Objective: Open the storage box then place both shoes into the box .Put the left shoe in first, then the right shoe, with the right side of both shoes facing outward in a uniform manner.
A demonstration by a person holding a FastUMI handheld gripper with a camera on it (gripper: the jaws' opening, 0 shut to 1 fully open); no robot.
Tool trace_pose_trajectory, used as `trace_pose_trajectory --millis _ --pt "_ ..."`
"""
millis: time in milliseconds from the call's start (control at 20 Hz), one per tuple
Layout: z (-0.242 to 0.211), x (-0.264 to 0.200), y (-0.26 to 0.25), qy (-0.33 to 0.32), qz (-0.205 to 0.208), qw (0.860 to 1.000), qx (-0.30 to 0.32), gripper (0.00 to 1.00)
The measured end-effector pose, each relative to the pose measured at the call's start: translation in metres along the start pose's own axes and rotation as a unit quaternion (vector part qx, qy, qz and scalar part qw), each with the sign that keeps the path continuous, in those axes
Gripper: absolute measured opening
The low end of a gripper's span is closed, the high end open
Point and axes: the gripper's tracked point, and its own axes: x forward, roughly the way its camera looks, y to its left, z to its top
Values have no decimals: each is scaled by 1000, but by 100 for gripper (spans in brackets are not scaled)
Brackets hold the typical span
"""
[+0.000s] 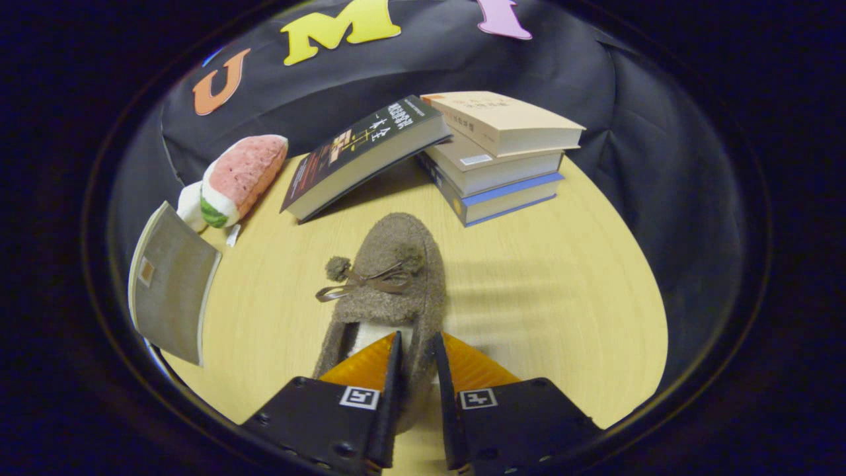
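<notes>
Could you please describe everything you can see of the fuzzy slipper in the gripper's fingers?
The slipper is a grey-brown, fuzzy, wool-like shoe with a thin brown ribbon bow and small pompoms on its upper, and a pale lining at the opening. Its toe points away towards the leaning book, which it does not touch. The gripper is closed on the right side wall at the heel, one finger inside the opening and one outside. Below it is the light wooden table.

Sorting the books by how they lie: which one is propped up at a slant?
The dark-covered book: its far edge leans on the stack of three books, which lie flat. The gripper grips the slipper.
</notes>
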Motion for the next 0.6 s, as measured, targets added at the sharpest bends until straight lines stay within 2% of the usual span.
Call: trace_pose_trajectory --millis 100,200,450,600 --pt "3 1 -5 -1 -12 1000 8 6" --pt "2 1 -5 2 -8 1000 27 1" --pt "0 -12 0 14 2 996 91 0" --pt "-1 -31 10 8 5 994 109 0"
